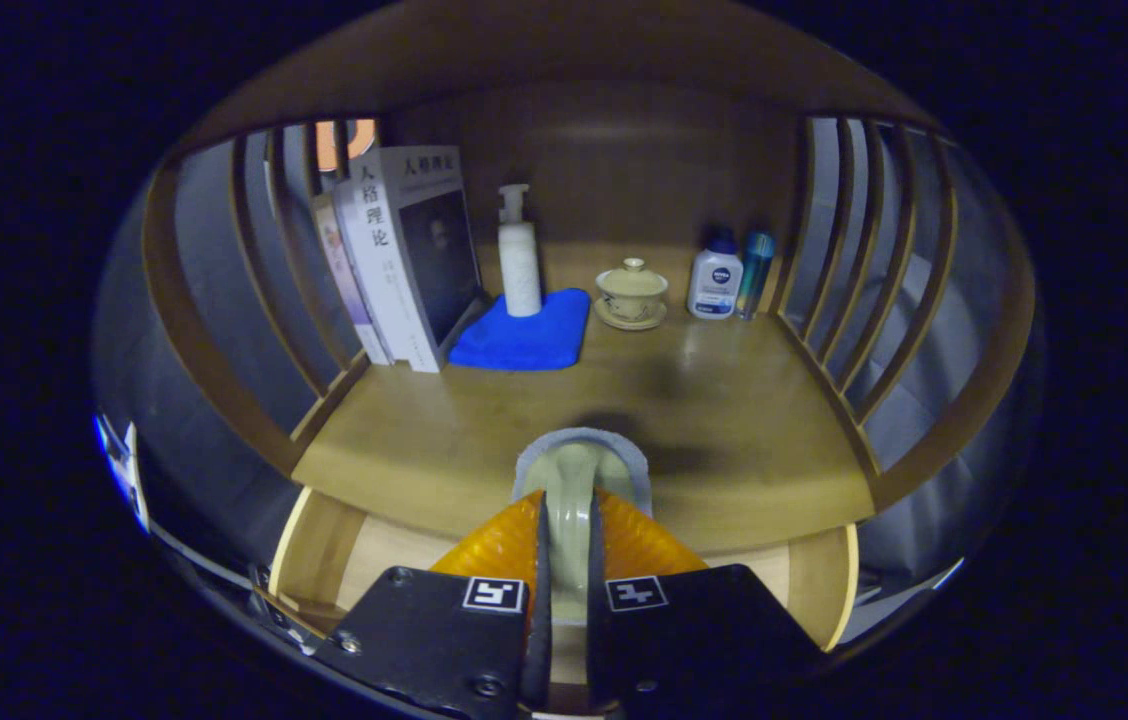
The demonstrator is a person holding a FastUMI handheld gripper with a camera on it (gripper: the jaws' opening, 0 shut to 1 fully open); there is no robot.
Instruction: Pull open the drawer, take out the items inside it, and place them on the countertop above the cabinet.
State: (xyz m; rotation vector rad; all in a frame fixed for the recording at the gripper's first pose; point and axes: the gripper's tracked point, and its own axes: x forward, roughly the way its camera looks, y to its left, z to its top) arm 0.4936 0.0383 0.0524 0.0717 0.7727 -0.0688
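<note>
The fingers [564, 540] clamp a pale, grey-rimmed item [579, 465] by its thin edge above the bench [744, 420]; it appears rigid, light, probably fragile.

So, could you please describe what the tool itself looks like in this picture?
The tool has two translucent orange fingers with a ribbed, faceted surface. Each finger sits on a black block fastened with visible screws. Each block carries a small square black-and-white marker near its inner edge. No cables or sleeve are visible.
</note>
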